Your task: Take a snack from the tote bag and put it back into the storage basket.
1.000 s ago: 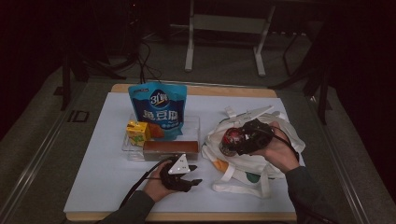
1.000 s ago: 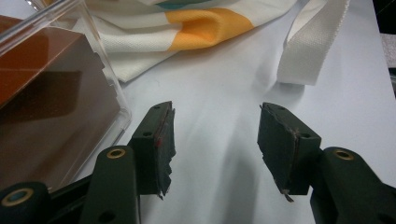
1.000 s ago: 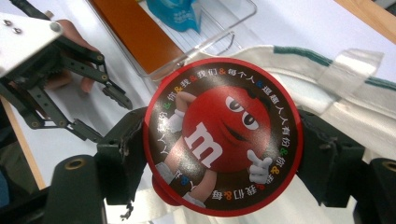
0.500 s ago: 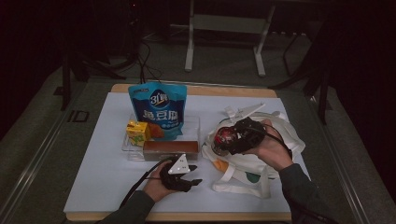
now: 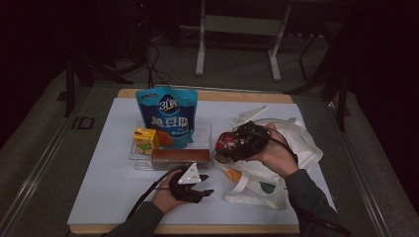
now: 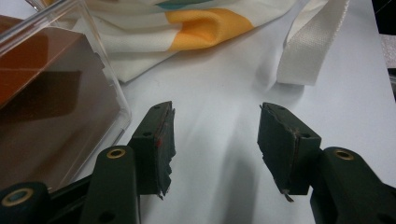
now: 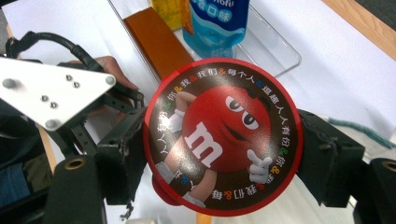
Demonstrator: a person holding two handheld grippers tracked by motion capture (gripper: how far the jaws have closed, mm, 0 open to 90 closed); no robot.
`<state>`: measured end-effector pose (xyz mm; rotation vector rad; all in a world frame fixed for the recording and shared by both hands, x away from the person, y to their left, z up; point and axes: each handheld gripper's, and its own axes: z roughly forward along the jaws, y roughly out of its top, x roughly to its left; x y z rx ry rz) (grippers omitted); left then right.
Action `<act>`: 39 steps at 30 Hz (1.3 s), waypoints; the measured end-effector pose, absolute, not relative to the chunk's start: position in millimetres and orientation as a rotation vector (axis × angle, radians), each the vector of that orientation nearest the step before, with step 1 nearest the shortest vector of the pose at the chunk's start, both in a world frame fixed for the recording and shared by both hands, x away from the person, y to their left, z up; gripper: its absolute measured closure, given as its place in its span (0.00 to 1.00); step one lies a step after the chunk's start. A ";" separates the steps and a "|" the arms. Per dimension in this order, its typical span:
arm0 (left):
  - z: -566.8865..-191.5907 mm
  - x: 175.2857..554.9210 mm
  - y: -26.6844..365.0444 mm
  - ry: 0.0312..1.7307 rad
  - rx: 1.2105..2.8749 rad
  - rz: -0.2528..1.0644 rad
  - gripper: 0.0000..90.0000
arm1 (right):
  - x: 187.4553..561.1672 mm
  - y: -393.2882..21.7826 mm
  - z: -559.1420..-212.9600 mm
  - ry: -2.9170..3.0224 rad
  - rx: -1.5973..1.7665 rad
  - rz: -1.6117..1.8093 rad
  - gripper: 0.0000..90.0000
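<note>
Two grippers are at work on the white-covered table point(image 5: 99, 197). In the high view the right gripper point(image 5: 232, 146), at centre right of the frame, has shifted leftward since the earlier frames, off the middle of the cloth tote bag point(image 5: 276, 173) and toward the clear tray point(image 5: 136, 160). It carries the round red candy tin point(image 5: 226, 143) with it. In the right gripper view the tin point(image 7: 223, 135) sits at the middle of the frame, its printed lid facing the camera, both black jaws pressed against its rim on either side.

The left gripper point(image 5: 195, 185), low in the frame's centre, lies where it lay before, its jaws parted about halfway with nothing between them; the left gripper view shows bare white table in the gap and the tray's corner at upper left.

In the tray the blue snack pouch point(image 5: 168, 116) stands upright, the brown box point(image 5: 179, 158) lies along the near edge and the yellow carton point(image 5: 144, 139) is partly hidden behind it. The tin's underside is hidden by the gripper. The tote's far side is covered by the right hand, and the dim light blurs the small print on the pouch.
</note>
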<state>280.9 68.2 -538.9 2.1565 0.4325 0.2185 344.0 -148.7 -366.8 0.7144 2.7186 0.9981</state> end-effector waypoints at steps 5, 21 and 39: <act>-538.8 280.8 68.3 0.433 2.157 0.216 0.51 | 348.0 -139.9 -366.5 2.719 0.715 1.013 0.29; -538.8 281.0 68.4 0.435 2.155 0.218 0.51 | 362.8 -112.9 -368.5 2.710 0.727 1.023 0.28; -538.8 281.5 68.9 0.440 2.152 0.214 0.51 | 381.3 -91.5 -373.7 2.695 0.771 1.006 0.29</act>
